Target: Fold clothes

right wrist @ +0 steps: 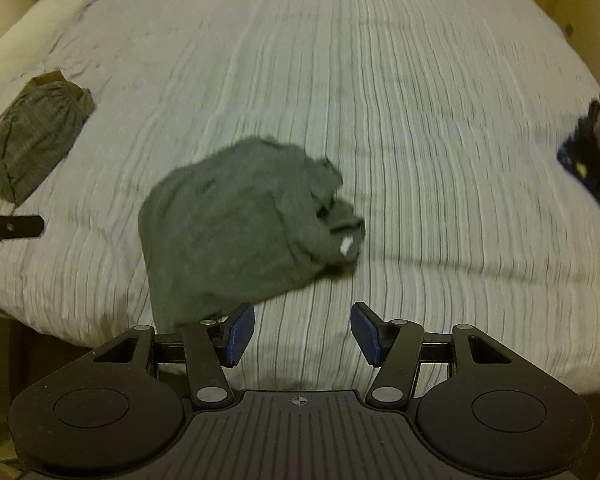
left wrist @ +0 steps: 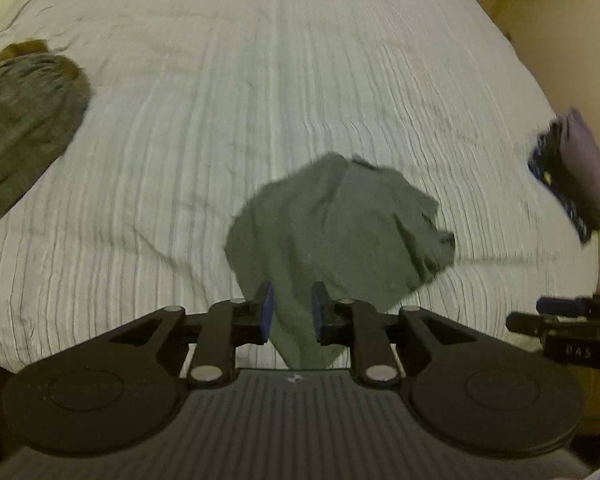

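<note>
My left tool is matte black plastic: two round discs flank a ribbed grey centre plate stamped with a small crosshair mark. Black linkage arms run forward from silver pivot screws to two fingers faced with blue pads. My right tool is built the same way, with the same twin discs, ribbed plate, crosshair, silver screws and blue-padded fingers. In the left wrist view, the right tool shows side-on at the frame edge as a black bar carrying pale letters that look like "DAS", blurred. Triangular cut-outs pierce the outer arms on both.
</note>
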A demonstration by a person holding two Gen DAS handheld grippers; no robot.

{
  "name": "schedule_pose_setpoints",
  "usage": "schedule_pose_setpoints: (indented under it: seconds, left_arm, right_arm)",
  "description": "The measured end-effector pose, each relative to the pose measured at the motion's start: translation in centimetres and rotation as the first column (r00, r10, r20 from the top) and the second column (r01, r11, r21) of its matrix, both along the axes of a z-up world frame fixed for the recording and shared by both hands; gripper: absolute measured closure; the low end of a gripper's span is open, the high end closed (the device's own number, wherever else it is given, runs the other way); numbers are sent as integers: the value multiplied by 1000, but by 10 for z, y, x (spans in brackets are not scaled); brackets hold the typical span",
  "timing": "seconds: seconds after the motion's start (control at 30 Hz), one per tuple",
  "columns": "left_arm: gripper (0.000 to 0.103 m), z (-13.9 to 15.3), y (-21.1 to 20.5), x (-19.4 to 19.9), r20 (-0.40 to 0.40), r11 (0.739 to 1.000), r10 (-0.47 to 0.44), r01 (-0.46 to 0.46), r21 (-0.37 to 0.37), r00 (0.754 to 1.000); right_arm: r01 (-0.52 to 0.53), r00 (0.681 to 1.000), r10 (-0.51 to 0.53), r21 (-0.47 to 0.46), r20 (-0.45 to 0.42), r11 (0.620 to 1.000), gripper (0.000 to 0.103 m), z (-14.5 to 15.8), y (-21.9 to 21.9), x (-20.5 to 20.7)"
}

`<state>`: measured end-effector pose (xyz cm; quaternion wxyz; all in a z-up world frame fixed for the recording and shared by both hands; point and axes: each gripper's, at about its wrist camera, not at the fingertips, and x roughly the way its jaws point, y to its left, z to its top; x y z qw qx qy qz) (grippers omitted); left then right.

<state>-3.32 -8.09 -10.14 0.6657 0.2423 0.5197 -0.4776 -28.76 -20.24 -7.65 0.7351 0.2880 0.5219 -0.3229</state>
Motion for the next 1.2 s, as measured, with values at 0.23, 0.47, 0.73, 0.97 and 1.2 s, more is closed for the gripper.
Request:
schedule_pose_setpoints:
  seconds: [0.23, 0.47, 0.73, 0.97, 1.2]
  left_arm:
    - [80, -2, -11, -20, 53, 999, -34, 34, 15, 998]
    - [75, -27, -20, -21, 71, 1000, -26, 26, 3, 997]
    - [75, -90, -28, -5, 48, 998, -46, 48, -37, 998]
    - [71, -120, -33, 20, -8, 995, -49, 48, -93, 999]
    - [55, -143, -60, 46, 20, 977, -103, 105, -186, 995]
  right_arm:
    - [-7, 1000, 7, 25, 1, 1000, 46, -18, 2, 7]
    - [-20, 1000, 20, -2, 10, 1000, 46, -44, -5, 5]
    - [45, 998, -43, -56, 41, 997, 46, -101, -18, -12]
    - [190, 974, -183, -41, 130, 981, 46, -133, -28, -36]
    - [311, 915, -310, 39, 259, 950, 46, -150, -43, -49]
